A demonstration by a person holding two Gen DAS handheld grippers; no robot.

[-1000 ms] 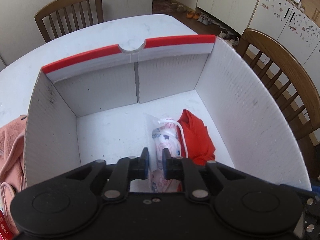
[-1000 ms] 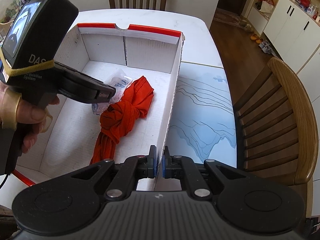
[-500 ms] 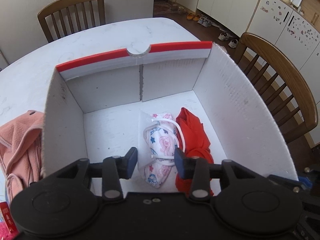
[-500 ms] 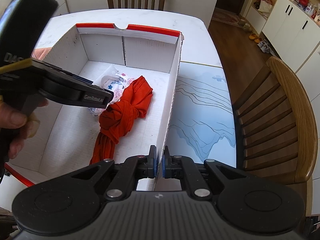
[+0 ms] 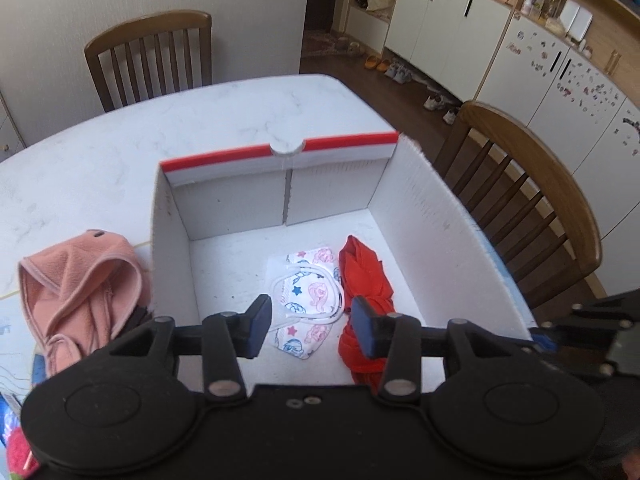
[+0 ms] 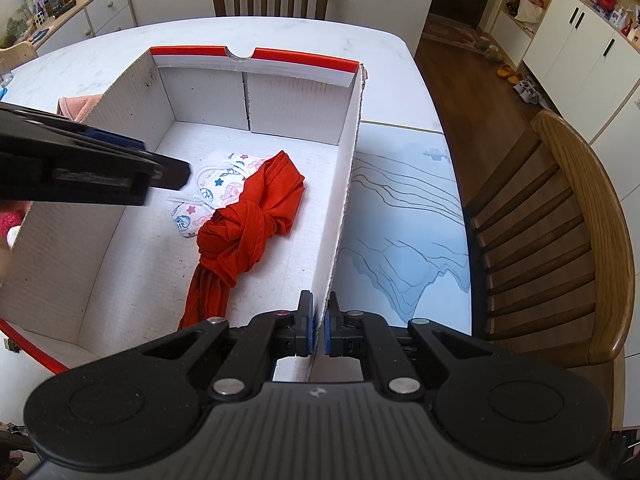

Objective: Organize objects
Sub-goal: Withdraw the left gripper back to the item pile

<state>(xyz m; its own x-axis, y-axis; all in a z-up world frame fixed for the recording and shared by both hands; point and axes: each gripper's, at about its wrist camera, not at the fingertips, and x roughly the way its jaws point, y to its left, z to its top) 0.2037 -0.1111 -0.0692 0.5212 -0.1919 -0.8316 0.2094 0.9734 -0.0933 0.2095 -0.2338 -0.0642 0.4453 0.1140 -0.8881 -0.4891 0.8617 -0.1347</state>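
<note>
Right gripper (image 6: 318,330) pinching box (image 6: 132,80) near-right wall; left gripper (image 5: 311,320) spread, empty, above mask (image 5: 308,304). Risk: wall buckling under pinch, tipping red cloth (image 6: 248,224).

Soft, even daylight fills both views. A bright glare patch whitens the floor of the white box (image 5: 224,264), right around the patterned mask (image 5: 308,296). The box walls throw only faint shadows inside. The left gripper (image 6: 120,172), above the box's left wall, is smeared with blur. Beyond the box, both fisheye views bend the chairs and cupboards
</note>
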